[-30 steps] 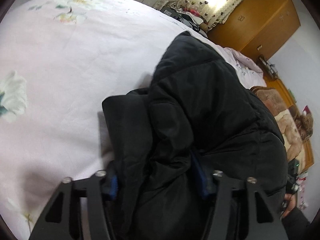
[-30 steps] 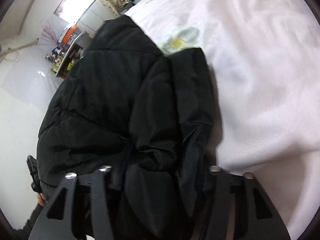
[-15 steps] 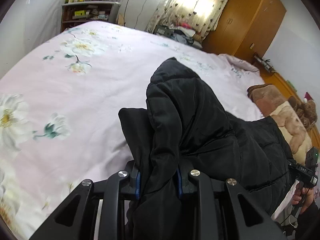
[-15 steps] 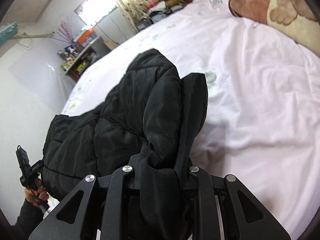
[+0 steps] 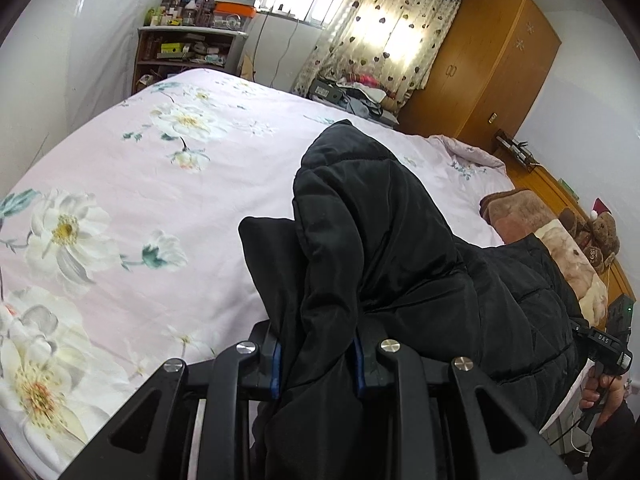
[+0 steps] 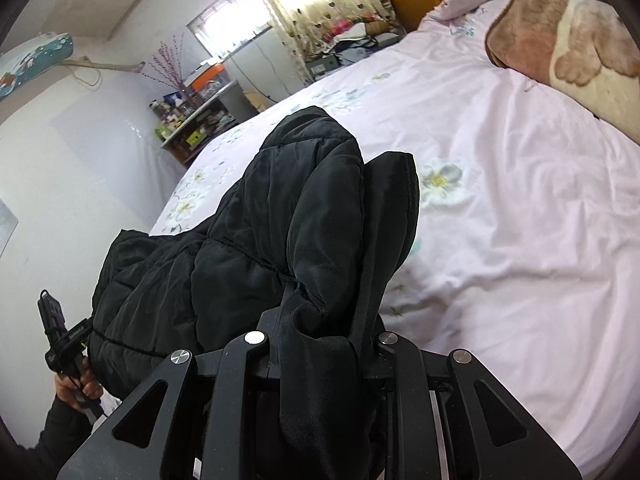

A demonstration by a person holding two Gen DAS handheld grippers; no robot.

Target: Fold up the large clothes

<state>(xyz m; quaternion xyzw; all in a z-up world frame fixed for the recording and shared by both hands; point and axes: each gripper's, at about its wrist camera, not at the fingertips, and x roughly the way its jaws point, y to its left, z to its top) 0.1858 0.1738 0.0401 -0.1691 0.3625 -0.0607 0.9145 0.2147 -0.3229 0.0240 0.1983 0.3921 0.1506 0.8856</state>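
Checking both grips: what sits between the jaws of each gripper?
Bunched black jacket fabric fills the left gripper in the left wrist view, and the right gripper in the right wrist view.

A black quilted puffer jacket (image 5: 400, 240) hangs bunched and doubled over above the pink floral bed (image 5: 160, 208). Its padded fabric rises in a rounded hump, with a flat cuff-like flap (image 6: 390, 216) sticking up beside it.
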